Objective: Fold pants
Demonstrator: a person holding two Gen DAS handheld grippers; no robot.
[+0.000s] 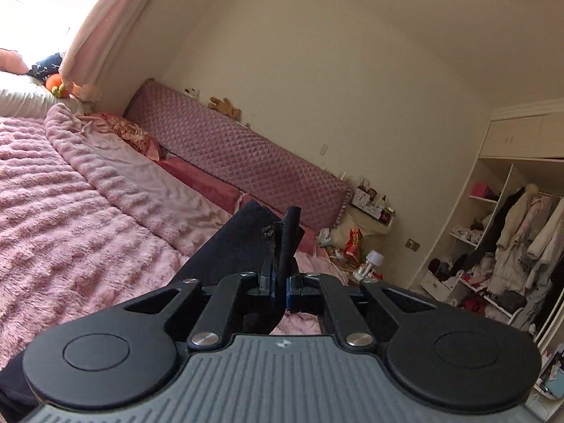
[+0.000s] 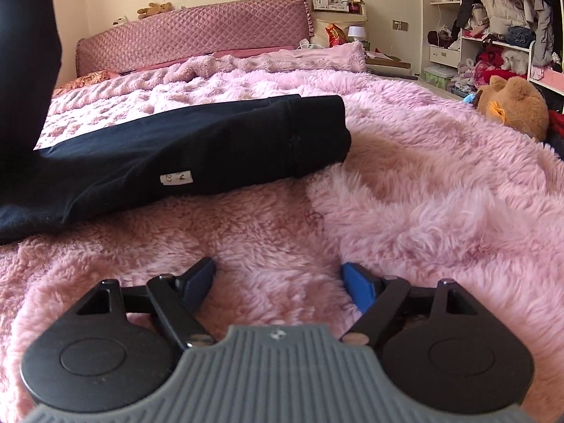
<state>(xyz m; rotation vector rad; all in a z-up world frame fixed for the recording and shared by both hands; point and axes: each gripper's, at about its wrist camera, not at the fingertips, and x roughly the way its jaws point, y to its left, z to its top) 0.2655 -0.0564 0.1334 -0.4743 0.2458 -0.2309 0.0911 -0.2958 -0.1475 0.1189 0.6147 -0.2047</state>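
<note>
Black pants [image 2: 197,148] lie across a fluffy pink blanket [image 2: 423,194] on the bed, waist end with a white label [image 2: 176,178] facing me. Their left part rises out of the top left of the right wrist view. My right gripper [image 2: 278,282] is open and empty, low over the blanket, in front of the pants and apart from them. My left gripper [image 1: 280,287] is shut on a black edge of the pants [image 1: 246,243], held up above the bed; the cloth sticks up between the fingers and hangs down to the left.
A quilted pink headboard [image 2: 197,35] stands at the far end of the bed. A brown plush bear [image 2: 514,105] sits at the bed's right edge. An open wardrobe with clothes [image 2: 500,17] and a cluttered nightstand [image 2: 342,31] stand at the right.
</note>
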